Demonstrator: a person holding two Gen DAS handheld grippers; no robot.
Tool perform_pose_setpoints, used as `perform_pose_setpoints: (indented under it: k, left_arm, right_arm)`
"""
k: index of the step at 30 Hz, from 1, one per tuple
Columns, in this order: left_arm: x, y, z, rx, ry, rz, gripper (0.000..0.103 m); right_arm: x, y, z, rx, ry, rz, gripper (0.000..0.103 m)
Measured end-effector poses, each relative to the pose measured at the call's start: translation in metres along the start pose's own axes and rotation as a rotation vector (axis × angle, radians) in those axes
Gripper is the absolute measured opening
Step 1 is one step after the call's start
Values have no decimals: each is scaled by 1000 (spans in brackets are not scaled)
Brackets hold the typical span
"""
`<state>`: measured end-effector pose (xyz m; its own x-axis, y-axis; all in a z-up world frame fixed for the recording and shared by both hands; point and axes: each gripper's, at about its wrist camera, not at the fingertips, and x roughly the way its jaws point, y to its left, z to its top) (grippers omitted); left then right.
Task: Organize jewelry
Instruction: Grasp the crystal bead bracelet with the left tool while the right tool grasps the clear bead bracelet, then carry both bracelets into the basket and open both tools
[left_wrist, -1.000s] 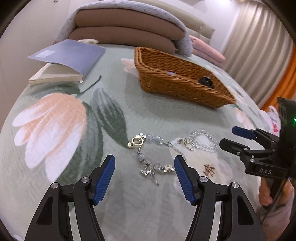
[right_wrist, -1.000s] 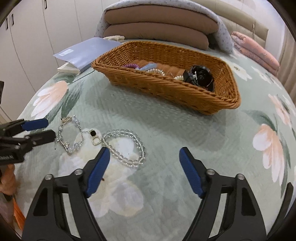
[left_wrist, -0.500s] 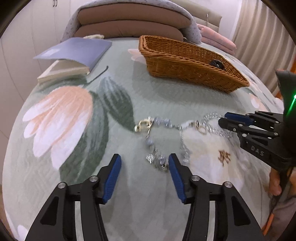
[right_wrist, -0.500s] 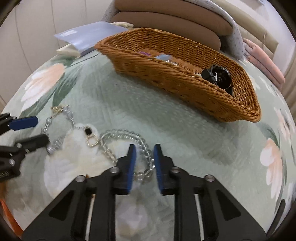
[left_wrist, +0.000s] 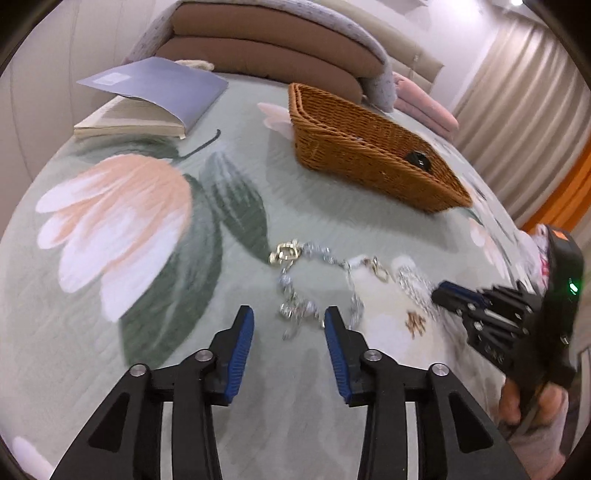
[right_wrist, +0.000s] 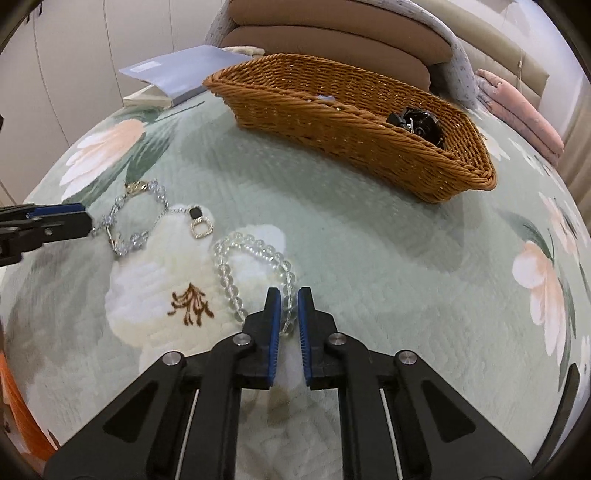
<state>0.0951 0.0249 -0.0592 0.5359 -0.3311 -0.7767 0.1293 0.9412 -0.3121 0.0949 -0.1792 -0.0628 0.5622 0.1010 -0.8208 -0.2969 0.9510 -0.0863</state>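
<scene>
Surface: a bed (right_wrist: 369, 251) with a green floral quilt is carrying everything.
Right tongs (right_wrist: 283, 295): the jaws are closing, nearly together, and the near arc of the clear bead bracelet (right_wrist: 255, 273) is lying between the blue pads; whether the pads are pressing on the beads yet cannot be told.
Bead bracelet: it is lying flat on a white flower of the quilt, toward the near edge of the bed, just beside the charm bracelet.
Left tongs (left_wrist: 289, 321): the jaws are closing but standing apart, pointing down at the quilt; the near charms of the charm bracelet (left_wrist: 314, 280) are sitting between the tips, with neither pad seen pressing on them.
Charm bracelet: its silver links, pale beads and gold clasp are lying loose on the quilt, left of the bead bracelet in the right wrist view.
Basket (right_wrist: 354, 122): the wicker tray is sitting further up the bed, well apart from both bracelets, holding a black item (right_wrist: 417, 122) at its right end.
Book (left_wrist: 147, 99): it is lying open, face down, near the far left corner, in front of brown pillows (left_wrist: 273, 48).
</scene>
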Motion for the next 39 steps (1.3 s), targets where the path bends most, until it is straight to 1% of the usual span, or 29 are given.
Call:
perform_pose_setpoints:
  k: [2,3,6,8,9,10,12,13,16,19,22,26,29,32,35,39]
  left_arm:
    - [13,-8,3,1,17,20,42]
    - [17,-13,4,13,7,52,42]
    - [26,-27,5,59,-5,151,42]
    - [29,-35,4,98,-10,196,42]
    - [29,-38,3,117,-13,208,40]
    - [28,-38,2,127,-12,203,31]
    - [23,-39,0,145,-10,182,16]
    - [20,-39,-1,149,-6,163,16]
    - [8,-38,-10,161,4,74,16]
    - [-6,-38,-22,158,9,-6,16]
    - [-26,-39,-27,152,-17,-91,16]
    - [-55,-43,-21,157,-74,-159,16]
    - [-77,-49,-13,169,-119,-203,16]
    - [-91,-51,-5,175,-146,-229,16]
    - [-98,-51,6,174,-165,-254,16]
    - [-103,-55,25,201,-193,-262,16]
  right_arm:
    - [2,-2,3,13,1,29,10]
    - [5,-3,5,10,2,36,10]
    - [13,1,9,-15,11,16,10]
    - [17,5,12,-34,7,-4,10]
    - [17,7,13,-45,7,-13,10]
    - [18,10,13,-55,7,-22,10]
    - [17,12,12,-71,9,-27,9]
    - [16,12,11,-73,9,-21,8]
    - [7,12,4,-75,12,22,7]
    - [-7,13,-5,-53,5,101,7]
    - [-23,13,-11,-25,-11,153,7]
    - [-49,9,-11,12,-52,196,7]
    - [-68,6,-10,11,-83,184,7]
    - [-82,5,-6,10,-107,174,7]
    - [-96,0,-2,17,-132,164,7]
    - [-108,-7,12,27,-163,146,7]
